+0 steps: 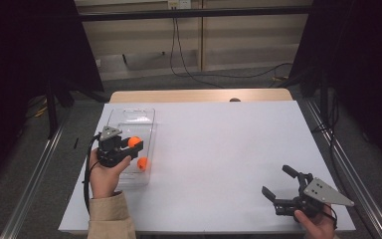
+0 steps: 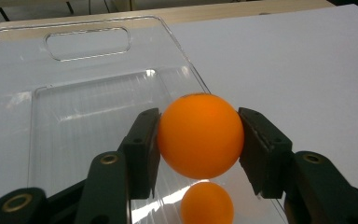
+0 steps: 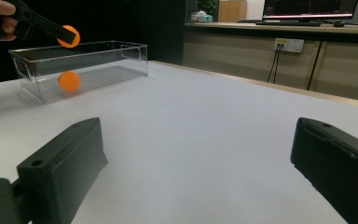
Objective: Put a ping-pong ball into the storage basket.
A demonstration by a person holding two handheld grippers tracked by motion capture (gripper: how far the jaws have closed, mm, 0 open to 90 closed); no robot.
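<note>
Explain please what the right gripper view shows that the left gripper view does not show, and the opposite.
The right gripper view alone shows the right gripper with its jaws wide apart and nothing between them, the side wall of the clear box, and the desk with monitors behind.

The left gripper view alone shows, close up, the pads pressing on both sides of the held orange ball, and the handle cut-out at the box's far end.

Both share the clear box, the left gripper, its held ball above the box, and the second orange ball lying inside it.
</note>
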